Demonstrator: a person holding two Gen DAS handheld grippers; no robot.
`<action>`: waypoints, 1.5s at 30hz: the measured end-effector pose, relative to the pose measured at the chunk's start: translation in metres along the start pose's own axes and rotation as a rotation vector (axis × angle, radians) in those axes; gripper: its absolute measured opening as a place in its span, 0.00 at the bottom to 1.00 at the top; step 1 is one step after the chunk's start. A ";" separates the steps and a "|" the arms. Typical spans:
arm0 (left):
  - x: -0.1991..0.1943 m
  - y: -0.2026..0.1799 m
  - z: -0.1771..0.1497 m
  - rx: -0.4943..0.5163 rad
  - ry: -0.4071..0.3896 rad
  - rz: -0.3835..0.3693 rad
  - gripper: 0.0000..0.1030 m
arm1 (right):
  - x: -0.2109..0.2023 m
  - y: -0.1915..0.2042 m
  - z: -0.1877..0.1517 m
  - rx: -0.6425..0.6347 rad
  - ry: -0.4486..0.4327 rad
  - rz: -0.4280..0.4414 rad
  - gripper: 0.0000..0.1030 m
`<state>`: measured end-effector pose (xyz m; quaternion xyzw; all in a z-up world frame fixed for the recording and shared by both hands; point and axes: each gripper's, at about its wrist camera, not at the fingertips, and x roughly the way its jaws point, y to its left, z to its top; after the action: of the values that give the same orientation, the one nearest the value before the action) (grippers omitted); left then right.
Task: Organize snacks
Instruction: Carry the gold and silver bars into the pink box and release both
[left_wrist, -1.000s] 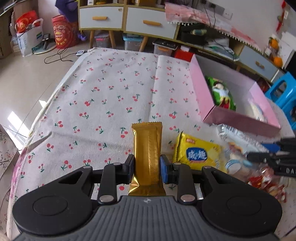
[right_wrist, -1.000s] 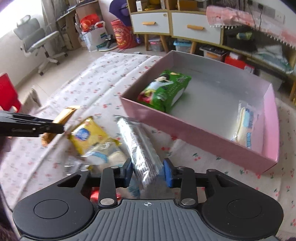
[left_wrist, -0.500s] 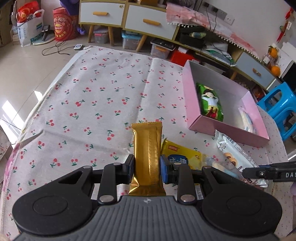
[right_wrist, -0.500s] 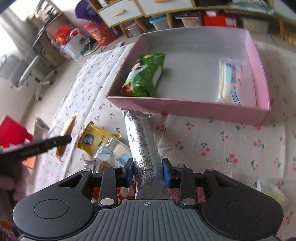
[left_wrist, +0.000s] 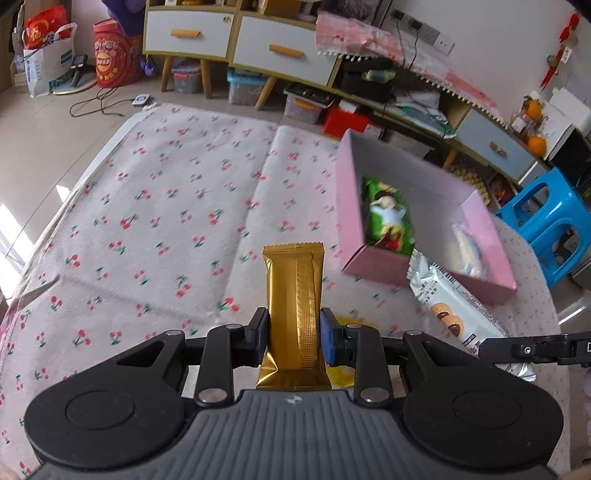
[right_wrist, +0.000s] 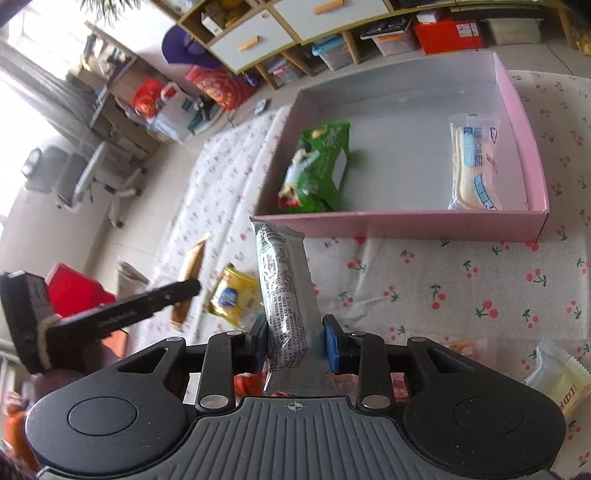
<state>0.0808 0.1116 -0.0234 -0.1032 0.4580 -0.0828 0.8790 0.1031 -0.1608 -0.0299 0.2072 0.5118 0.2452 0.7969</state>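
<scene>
My left gripper (left_wrist: 294, 334) is shut on a gold snack bar (left_wrist: 293, 295) and holds it above the cherry-print cloth (left_wrist: 166, 206). My right gripper (right_wrist: 294, 341) is shut on a silver biscuit pack (right_wrist: 286, 291), lifted in front of the pink box (right_wrist: 424, 223). The biscuit pack also shows in the left wrist view (left_wrist: 447, 306), as does the pink box (left_wrist: 384, 267). The box holds a green snack bag (right_wrist: 317, 166) and a white-blue pack (right_wrist: 474, 162). A yellow snack pack (right_wrist: 234, 293) lies on the cloth below.
A pale yellow pack (right_wrist: 557, 373) lies at the right on the cloth; red wrappers (right_wrist: 388, 384) sit under my right gripper. A blue stool (left_wrist: 550, 225) stands beside the table. Drawers and shelves (left_wrist: 236, 48) line the far wall.
Both grippers rose with their snacks. The right gripper came higher and nearer the pink box, so more of its inside shows. The left view shifted toward the box.
</scene>
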 end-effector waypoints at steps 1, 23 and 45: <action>-0.001 -0.003 0.001 0.000 -0.008 -0.006 0.25 | -0.004 -0.001 0.002 0.012 -0.012 0.012 0.29; 0.068 -0.113 0.058 0.086 -0.070 -0.171 0.25 | -0.025 -0.063 0.067 0.270 -0.282 -0.025 0.29; 0.109 -0.109 0.050 0.090 -0.050 -0.148 0.26 | 0.023 -0.102 0.081 0.285 -0.304 -0.076 0.29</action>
<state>0.1776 -0.0140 -0.0533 -0.0994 0.4229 -0.1654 0.8854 0.2040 -0.2341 -0.0742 0.3329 0.4226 0.1061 0.8362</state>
